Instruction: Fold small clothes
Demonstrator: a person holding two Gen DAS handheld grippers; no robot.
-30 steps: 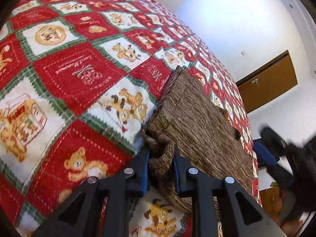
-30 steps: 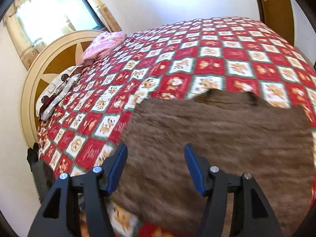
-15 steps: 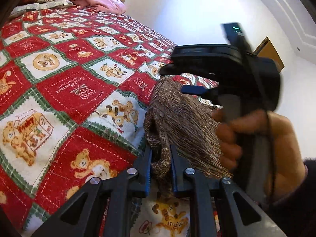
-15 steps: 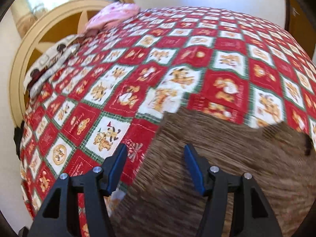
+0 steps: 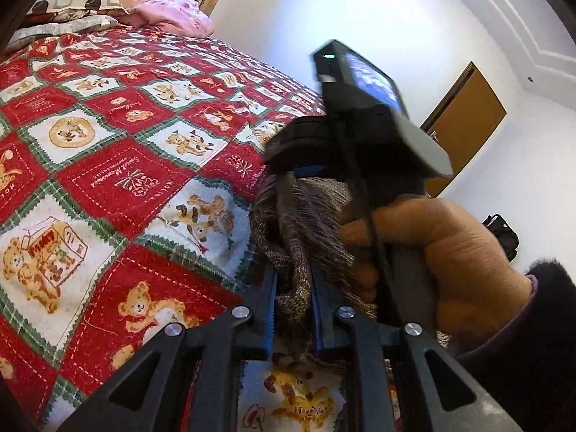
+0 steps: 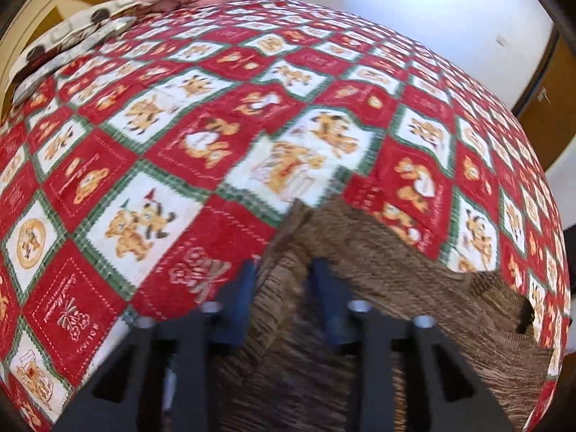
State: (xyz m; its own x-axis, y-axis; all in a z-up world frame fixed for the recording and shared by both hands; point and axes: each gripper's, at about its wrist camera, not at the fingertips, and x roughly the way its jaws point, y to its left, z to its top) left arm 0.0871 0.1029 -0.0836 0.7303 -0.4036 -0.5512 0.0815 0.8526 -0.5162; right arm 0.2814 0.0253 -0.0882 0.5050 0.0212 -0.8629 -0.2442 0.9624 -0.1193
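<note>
The left gripper (image 5: 293,302), seen at the bottom centre of its own camera view, is clamping a bunched fold of a brown knitted garment (image 5: 306,223); its two blue-lined jaws are standing nearly together with the cloth pinched tight between them. The garment is rising from those jaws toward the middle of the frame, crumpled and lifted off the bed.

The right gripper (image 6: 282,298), at the bottom centre of its own view, is closing its jaws at this moment. A raised ridge of the same brown garment (image 6: 396,324) is sitting between its blue pads, which are lying against the knit on both sides. This view is blurred, so how firmly the cloth is being squeezed cannot be told.

In the left camera view, a person's hand (image 5: 432,248) in a dark sleeve is filling the right side of the frame, gripping the black handle of the right gripper, whose body is blocking much of the garment.

The garment is lying on a red, white and green teddy-bear quilt (image 6: 180,165) that is covering the bed. In the right camera view the garment is spreading across the lower right of the frame, with one corner peaking near the centre.

Pillows (image 5: 72,10) and a pink cushion (image 5: 172,18) are resting at the upper left, against a cream headboard (image 6: 46,36). A brown door (image 5: 464,126) is standing at the right, in a white wall.
</note>
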